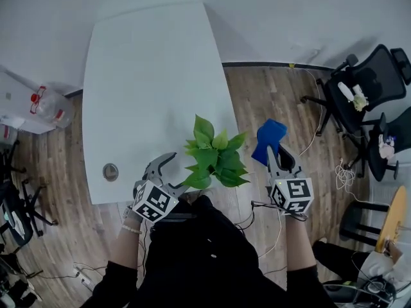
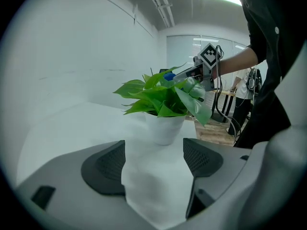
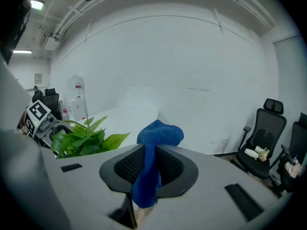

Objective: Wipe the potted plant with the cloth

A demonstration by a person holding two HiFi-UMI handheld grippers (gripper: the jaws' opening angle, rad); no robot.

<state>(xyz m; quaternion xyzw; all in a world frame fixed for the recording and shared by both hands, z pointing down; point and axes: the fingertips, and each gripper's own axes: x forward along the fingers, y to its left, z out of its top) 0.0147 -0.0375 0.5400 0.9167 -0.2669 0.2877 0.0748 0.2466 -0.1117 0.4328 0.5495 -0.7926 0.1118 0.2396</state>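
Pot (image 2: 164,128) hidden beneath leaves (image 1: 215,153) in head view, small items (image 1: 354,96) on chair (image 1: 376,69) unidentifiable

Cloth (image 3: 157,137) is looking like nubby woven fabric, matt. Worktop (image 1: 148,76) is reading smooth matt white. Pot (image 2: 164,129) is showing smooth white finish, leaves (image 1: 216,158) are looking waxy. Floor (image 1: 270,101) at right is showing wood-grain planks.

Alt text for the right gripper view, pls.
The right tool is shut on a blue cloth that bunches up above its jaws. To its left, green leaves of the potted plant show over a white table; a black office chair stands at right.
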